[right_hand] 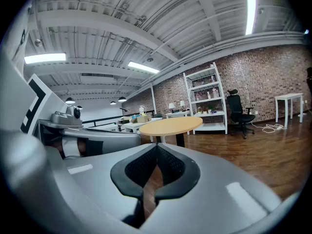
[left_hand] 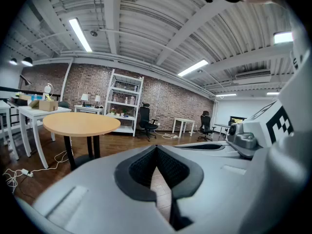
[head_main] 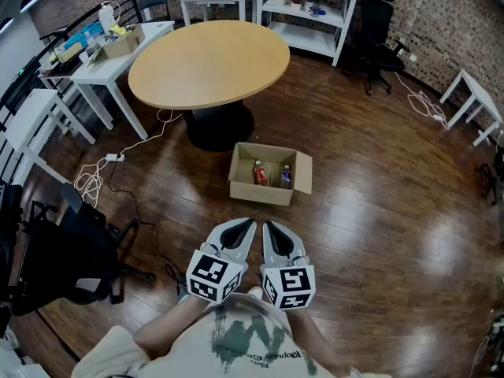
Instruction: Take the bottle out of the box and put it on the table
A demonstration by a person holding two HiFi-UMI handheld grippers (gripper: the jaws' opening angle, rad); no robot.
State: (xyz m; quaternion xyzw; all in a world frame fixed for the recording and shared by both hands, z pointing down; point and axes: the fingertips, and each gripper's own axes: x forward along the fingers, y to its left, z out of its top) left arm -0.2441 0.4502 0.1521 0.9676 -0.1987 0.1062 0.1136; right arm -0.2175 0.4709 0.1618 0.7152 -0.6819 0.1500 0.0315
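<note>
An open cardboard box (head_main: 269,172) sits on the wooden floor in front of the round table (head_main: 209,61). Inside it stand a red-labelled bottle (head_main: 259,173) and a blue-labelled bottle (head_main: 286,177). Both grippers are held side by side near my body, well short of the box. My left gripper (head_main: 251,223) has its tips together and holds nothing. My right gripper (head_main: 265,224) is shut and empty too. In the left gripper view the left gripper (left_hand: 156,147) looks toward the round table (left_hand: 81,123). The right gripper (right_hand: 157,146) also faces that table (right_hand: 170,126).
A white desk (head_main: 110,63) with clutter stands left of the round table. Cables (head_main: 98,172) trail over the floor at the left. A black chair (head_main: 67,250) is close at my left. White shelving (head_main: 311,10) and an office chair (head_main: 376,30) stand at the back.
</note>
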